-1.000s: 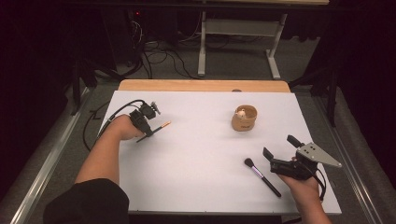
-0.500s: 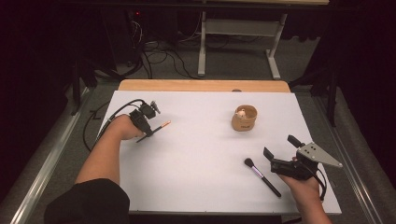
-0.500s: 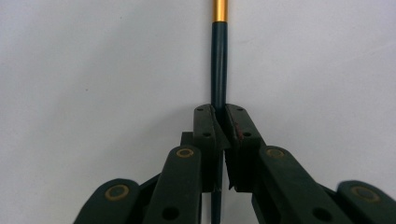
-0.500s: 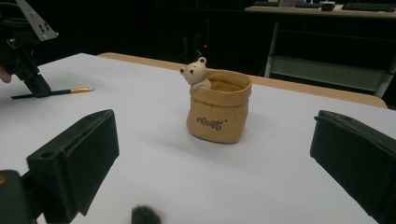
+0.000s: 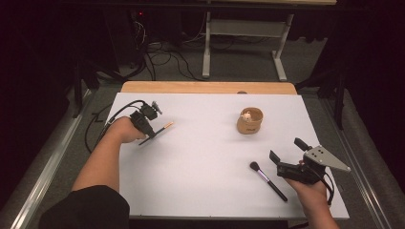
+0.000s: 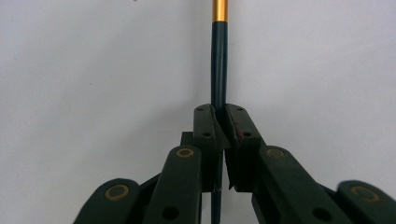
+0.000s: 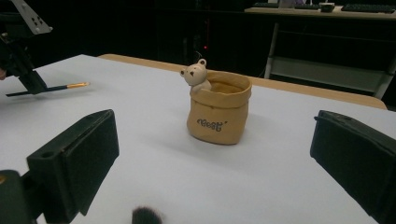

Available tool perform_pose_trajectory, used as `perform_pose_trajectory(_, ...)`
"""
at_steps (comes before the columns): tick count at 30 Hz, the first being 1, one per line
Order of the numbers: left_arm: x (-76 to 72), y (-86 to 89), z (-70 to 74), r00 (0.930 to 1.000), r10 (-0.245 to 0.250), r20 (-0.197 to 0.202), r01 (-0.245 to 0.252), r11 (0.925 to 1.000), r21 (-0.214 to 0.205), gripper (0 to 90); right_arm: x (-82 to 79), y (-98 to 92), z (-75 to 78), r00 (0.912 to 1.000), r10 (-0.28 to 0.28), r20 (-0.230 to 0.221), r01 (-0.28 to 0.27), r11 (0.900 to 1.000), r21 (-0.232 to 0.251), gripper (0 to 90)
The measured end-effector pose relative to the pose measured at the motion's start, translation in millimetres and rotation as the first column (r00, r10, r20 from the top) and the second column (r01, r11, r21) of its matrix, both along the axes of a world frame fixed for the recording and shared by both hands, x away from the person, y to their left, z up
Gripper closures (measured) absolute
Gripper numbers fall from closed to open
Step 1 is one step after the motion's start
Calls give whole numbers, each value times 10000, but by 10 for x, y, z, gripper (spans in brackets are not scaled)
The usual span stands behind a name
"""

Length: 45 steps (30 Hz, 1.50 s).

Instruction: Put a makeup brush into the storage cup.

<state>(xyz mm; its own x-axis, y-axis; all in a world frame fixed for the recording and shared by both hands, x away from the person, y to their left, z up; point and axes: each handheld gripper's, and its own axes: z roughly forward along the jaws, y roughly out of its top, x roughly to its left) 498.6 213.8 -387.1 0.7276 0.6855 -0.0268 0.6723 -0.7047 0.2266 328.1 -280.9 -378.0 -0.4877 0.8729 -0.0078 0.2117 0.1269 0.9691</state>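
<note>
The left claw (image 5: pixel 152 135) is clenched on a slim dark-teal brush handle with a gold ferrule (image 6: pixel 219 56), held low over the white tabletop (image 5: pixel 200 157) near its left edge — the gold end points toward the middle. The right claw (image 5: pixel 286 153) stands released at the right, its 2 jaws wide apart. A black makeup brush (image 5: pixel 268 181) lies just beside it — beyond stands a tan pouch-shaped holder with a small bear figure (image 7: pixel 218 107).

Overhead light falls evenly on the white table (image 5: pixel 205 186), bright, no glare; surroundings beyond its edges dark. Shadows soft and short. High view slightly soft. Left gripper view: near jaws blurred, surface mildly vignetted. Right gripper view: jaws and bottom edge out of focus.
</note>
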Motion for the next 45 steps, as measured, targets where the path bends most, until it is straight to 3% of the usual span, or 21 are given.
perform_pose_trajectory(4, -100, -69, -10, 10000, 47, 56, -48, 9999, 166, 839, 1, -8, 2, 10000, -8, -14, 8, 10000, 58, 27)
perform_pose_trajectory(11, -352, -176, 40, 10000, 40, 81, -40, 10000, -63, 839, -7, -4, 18, 10000, 1, 98, -1, 10000, 21, 27)
perform_pose_trajectory(23, -662, -278, 146, 9992, 154, 379, -153, 9999, -34, 839, -16, 19, 23, 9998, 158, 94, -159, 9999, 36, 27)
perform_pose_trajectory(31, -768, -300, 144, 9974, 597, 398, -588, 9980, -241, 838, -13, 41, 17, 9995, 299, 46, -299, 9996, -18, 26)
perform_pose_trajectory(45, -800, -248, 149, 9955, 824, 472, -797, 9953, -555, 839, -13, 37, 23, 9996, 173, 202, -172, 9998, -44, 24)
